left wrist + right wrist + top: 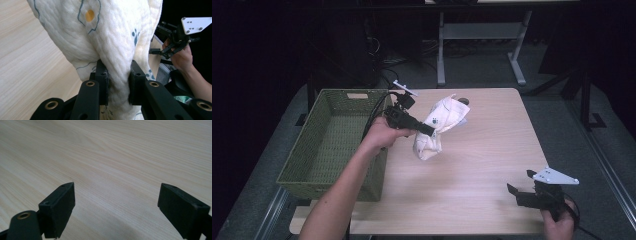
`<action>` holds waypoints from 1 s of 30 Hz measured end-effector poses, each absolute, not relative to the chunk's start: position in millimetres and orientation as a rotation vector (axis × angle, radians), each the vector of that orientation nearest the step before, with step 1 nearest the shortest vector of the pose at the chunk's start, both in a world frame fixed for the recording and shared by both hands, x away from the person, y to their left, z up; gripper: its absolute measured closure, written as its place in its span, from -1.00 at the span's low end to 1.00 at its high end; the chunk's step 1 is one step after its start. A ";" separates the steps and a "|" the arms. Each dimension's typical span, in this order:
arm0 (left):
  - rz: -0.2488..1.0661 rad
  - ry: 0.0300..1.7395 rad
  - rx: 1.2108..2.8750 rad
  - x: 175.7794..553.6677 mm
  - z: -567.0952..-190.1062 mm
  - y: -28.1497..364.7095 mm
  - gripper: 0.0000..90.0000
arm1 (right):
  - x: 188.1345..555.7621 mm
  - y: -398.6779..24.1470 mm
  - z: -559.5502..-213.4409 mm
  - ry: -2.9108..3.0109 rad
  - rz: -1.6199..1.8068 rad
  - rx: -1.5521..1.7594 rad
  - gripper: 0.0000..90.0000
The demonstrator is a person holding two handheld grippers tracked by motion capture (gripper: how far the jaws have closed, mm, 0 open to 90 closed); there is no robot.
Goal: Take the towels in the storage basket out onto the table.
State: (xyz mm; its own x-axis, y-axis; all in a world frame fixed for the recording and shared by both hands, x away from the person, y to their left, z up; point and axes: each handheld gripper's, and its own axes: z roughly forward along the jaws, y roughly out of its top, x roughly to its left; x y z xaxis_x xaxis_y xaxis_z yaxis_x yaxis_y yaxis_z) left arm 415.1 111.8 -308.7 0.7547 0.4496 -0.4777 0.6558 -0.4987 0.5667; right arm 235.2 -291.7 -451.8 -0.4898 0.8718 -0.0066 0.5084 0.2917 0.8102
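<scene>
The left gripper (pixel 428 129) has its jaws squeezed tight on a soft white quilted cloth with small blue and yellow pictures (pixel 438 127); the cloth is bunched up and held above the pale wooden surface (pixel 482 160), just beside the green woven basket (pixel 332 145) at the left. In the left gripper view the cloth (pixel 107 37) is pinched thin between the two black jaws; its top and bottom run off the edges, so its full shape is hard to make out — the little pictures look like paw prints and an egg, but they are too small to be sure. Whether the low end of the cloth touches the surface cannot be told from the high view.

The right gripper (pixel 521 186) sits low near the front right corner of the surface, well apart from the cloth; its jaws are wide apart with nothing between them, and the right gripper view shows bare wood past them (pixel 117 165). The hand (pixel 557 225) holding it is partly cut off by the bottom edge; the room behind is dark.
</scene>
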 end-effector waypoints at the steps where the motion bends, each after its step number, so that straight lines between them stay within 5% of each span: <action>1: -0.343 0.825 2.178 415.1 -309.5 110.2 0.65 | 235.2 -291.9 -451.8 2.116 1.071 1.230 -0.69; 30: -0.431 0.939 2.206 422.8 -380.6 38.5 0.63 | 233.4 -292.6 -449.4 2.112 1.093 1.229 -0.69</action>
State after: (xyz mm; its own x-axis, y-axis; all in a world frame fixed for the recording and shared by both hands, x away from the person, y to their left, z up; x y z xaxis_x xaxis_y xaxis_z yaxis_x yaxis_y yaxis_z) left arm 422.8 38.5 -380.6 0.6829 0.5003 -0.5323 0.7298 -0.4995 0.4668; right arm 233.4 -292.6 -449.4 -0.4945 0.8692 0.0013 0.5033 0.2851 0.8158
